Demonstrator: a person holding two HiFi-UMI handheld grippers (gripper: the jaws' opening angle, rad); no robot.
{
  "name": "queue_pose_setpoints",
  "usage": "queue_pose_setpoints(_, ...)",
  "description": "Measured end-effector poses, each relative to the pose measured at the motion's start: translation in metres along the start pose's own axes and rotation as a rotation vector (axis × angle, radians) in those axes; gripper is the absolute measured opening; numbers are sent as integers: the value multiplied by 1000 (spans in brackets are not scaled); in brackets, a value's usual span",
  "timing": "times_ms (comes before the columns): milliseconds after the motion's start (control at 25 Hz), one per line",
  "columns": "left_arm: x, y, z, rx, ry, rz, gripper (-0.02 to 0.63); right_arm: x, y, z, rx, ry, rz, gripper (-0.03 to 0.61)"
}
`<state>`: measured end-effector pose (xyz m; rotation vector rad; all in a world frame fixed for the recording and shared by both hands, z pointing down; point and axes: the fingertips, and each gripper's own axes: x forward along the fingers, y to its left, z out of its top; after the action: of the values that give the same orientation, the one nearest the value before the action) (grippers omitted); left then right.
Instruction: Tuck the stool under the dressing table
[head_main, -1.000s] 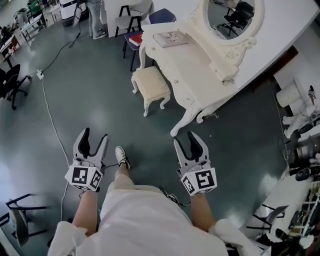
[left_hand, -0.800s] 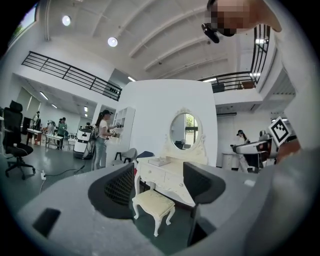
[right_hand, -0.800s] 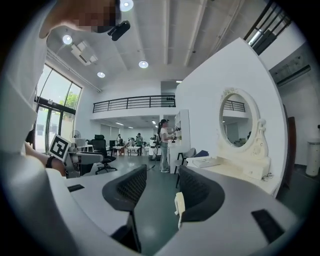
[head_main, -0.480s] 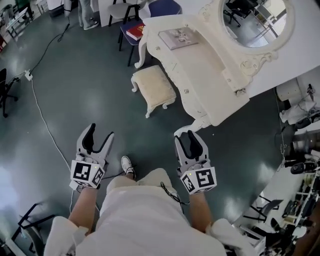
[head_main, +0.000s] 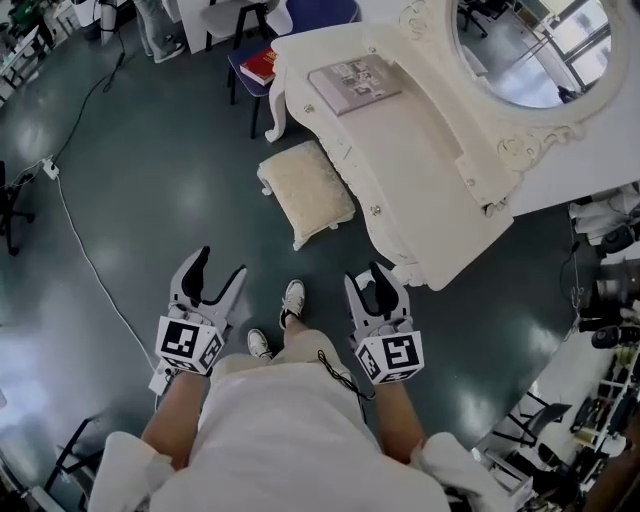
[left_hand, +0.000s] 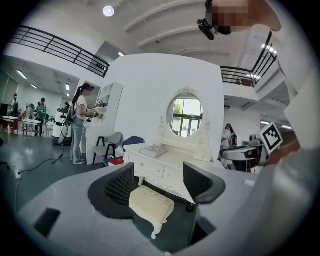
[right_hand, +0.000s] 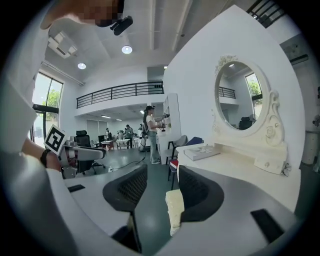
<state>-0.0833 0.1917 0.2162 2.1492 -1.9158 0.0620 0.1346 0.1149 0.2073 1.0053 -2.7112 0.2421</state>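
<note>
Head view: stool (head_main: 307, 192) beside dressing table (head_main: 420, 170)

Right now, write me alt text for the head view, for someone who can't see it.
Seen from above, a cream stool stands on the dark floor in front of a white dressing table, not tucked under it. The person faces it, holding the left gripper and right gripper, both open and empty. A book lies on the tabletop.
</note>
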Motion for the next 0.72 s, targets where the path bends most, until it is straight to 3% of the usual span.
queue_pose_setpoints(320,104,23,13,-24,61,42,305,106,-68,1,44,63,89,184)
queue_pose_setpoints(720,132,49,5,-23,116,95,305,160,-74,-9,46,112,168,184)
